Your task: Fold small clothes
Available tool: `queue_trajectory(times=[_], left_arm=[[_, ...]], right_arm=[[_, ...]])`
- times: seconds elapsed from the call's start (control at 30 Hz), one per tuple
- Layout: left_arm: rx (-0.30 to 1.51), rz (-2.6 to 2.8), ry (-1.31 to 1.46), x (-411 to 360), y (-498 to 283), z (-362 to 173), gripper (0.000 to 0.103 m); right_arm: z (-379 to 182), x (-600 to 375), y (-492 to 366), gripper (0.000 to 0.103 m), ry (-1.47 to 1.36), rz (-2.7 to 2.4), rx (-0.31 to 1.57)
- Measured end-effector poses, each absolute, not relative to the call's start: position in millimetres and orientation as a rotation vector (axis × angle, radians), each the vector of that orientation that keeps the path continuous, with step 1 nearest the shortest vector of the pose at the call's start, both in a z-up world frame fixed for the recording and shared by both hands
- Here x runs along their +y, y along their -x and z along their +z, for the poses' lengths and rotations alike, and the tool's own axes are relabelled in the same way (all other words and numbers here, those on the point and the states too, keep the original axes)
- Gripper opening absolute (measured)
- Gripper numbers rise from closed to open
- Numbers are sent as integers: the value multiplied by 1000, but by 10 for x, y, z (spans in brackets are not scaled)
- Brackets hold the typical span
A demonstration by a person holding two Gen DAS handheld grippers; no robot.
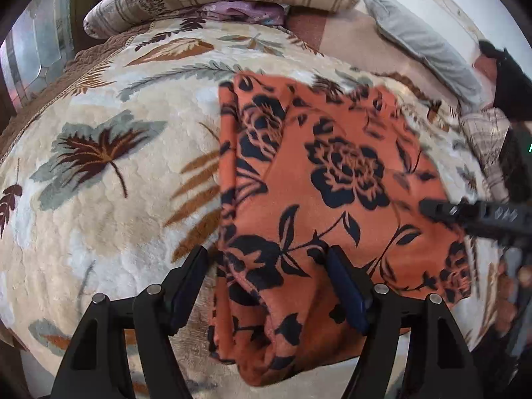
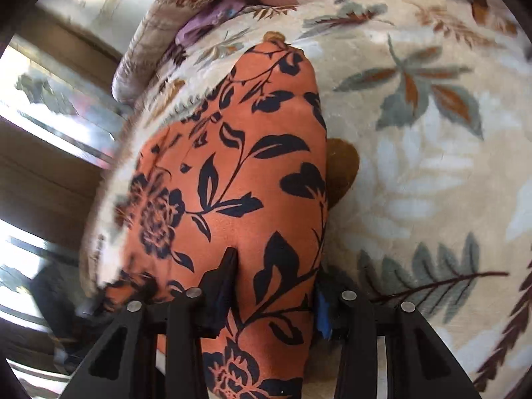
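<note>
Both wrist views close, angled down, sharing orange garment (image 1: 332, 179).

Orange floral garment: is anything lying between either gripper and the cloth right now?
Nothing visible. The orange floral garment lies on the leaf-patterned blanket with fabric already between the fingers of both the left gripper and the right gripper. The right fingertips dent the cloth; the left stands wide.

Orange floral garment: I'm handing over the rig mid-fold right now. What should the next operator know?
Left gripper: jaws open, straddling the near left edge of the orange floral garment, not clamping it.
Right gripper: jaws closed on a bunch of cloth at the opposite edge.
Garment: lies on the leaf-print blanket; one side seems already folded over.
Left to do: probably carry the gripped edge across, flatten, release.
</note>
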State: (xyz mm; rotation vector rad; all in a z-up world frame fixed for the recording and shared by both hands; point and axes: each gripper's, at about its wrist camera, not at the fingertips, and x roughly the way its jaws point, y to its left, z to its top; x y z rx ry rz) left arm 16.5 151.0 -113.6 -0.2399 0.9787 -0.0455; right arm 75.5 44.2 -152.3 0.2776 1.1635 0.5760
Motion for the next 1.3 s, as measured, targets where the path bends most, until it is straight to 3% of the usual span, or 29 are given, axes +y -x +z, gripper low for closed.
queue_trajectory(times=[0.1,0.23,0.27,0.3,0.37,0.5,0.63,0.77,0.93,1.13,1.3], left_arm=[[896,-75,364,1745,-207,-864,74],[943,-94,420,1937,-685,-791,73],[993,-91,444,1984,-873,-865,62],[1041,-81,460,2008,-996,-954,43],[1147,-93,522,2054,-1274,-1214,33],[1157,-96,574,2120,-1461,-1281,33],[1120,-92,558,2107,-1307,-1168,35],[1094,-27,433,2018,-1163,-1188,44],[1084,-10,490,2154,-1112,-1129,45],[1015,-44,303,1911,-485,-786,45],[1055,18,285,1867,-127,-1155,50]], right_arm=[[-1558,509,-776,46,-305,568,1153],[-1528,551,-742,49,-285,565,1135],[-1514,599,-710,49,-286,563,1136],[-1529,583,-715,49,-289,562,1136],[-1562,513,-699,49,-305,563,1135],[-1585,441,-692,52,-335,564,1138],[-1618,388,-716,66,-342,555,1152],[-1640,362,-721,67,-358,562,1148],[-1547,368,-681,68,-322,557,1143],[-1177,290,-394,68,-274,558,1036],[-1024,322,-110,72,-371,676,994]])
